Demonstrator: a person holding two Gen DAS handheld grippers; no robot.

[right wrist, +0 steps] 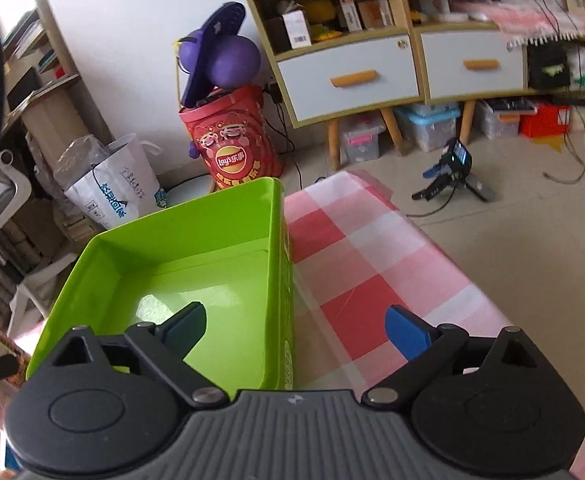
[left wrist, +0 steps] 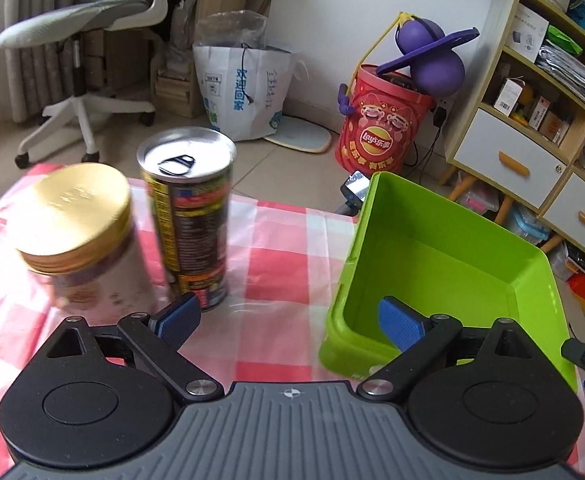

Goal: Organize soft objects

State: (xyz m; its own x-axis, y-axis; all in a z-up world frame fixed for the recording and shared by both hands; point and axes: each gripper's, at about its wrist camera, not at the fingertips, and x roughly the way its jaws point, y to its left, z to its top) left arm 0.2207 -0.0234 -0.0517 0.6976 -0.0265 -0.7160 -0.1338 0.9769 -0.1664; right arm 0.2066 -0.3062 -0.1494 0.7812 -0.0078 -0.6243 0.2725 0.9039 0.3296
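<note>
red bucket (left wrist: 376, 128): Lay's 乐事 logo | white bag (left wrist: 240, 92): 欢迎回家 in blue | can label: blurred, unreadable

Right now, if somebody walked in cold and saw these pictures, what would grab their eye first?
Probably the bright green bin, empty, on the right of the red-and-white checked tablecloth. Next, left of it, the tall can with a pull tab, beside the gold-lidded jar. Beyond the table, a red chip bucket on the floor carries a purple ball toy.
</note>
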